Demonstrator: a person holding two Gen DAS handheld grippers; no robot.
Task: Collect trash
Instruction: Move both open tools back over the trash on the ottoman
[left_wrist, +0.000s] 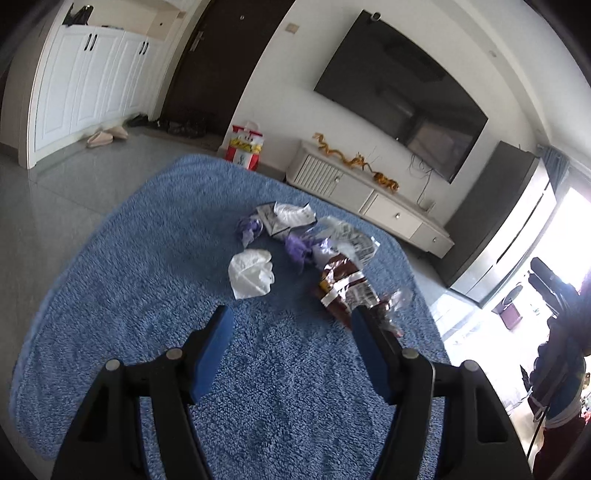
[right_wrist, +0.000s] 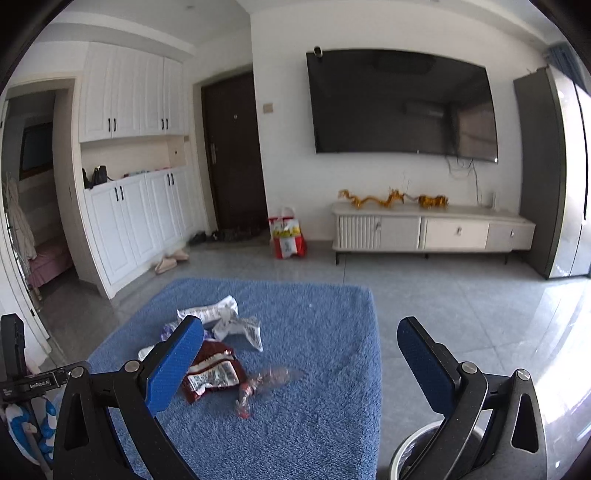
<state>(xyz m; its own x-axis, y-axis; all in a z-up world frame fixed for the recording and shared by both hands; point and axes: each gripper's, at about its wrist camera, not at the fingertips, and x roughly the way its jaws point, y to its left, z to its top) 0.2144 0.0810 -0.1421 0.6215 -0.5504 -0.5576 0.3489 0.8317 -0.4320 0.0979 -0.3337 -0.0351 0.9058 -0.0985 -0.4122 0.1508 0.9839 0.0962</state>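
Observation:
Trash lies on a blue rug-covered surface (left_wrist: 147, 258). In the left wrist view I see a crumpled white tissue (left_wrist: 251, 273), purple wrappers (left_wrist: 299, 251), clear printed wrappers (left_wrist: 288, 216) and a dark red snack bag (left_wrist: 341, 282). My left gripper (left_wrist: 291, 325) is open and empty, just short of the tissue and the red bag. In the right wrist view the red snack bag (right_wrist: 218, 373), a small clear-and-red wrapper (right_wrist: 258, 387) and white wrappers (right_wrist: 229, 321) lie ahead. My right gripper (right_wrist: 299, 339) is open and empty above the blue surface (right_wrist: 314, 424).
A round bin with a clear liner (right_wrist: 417, 454) stands on the floor by the surface's right edge. A white TV cabinet (right_wrist: 432, 229), a wall TV (right_wrist: 402, 103), a red gift bag (right_wrist: 288, 236) and white cupboards (right_wrist: 136, 218) stand beyond on grey tile floor.

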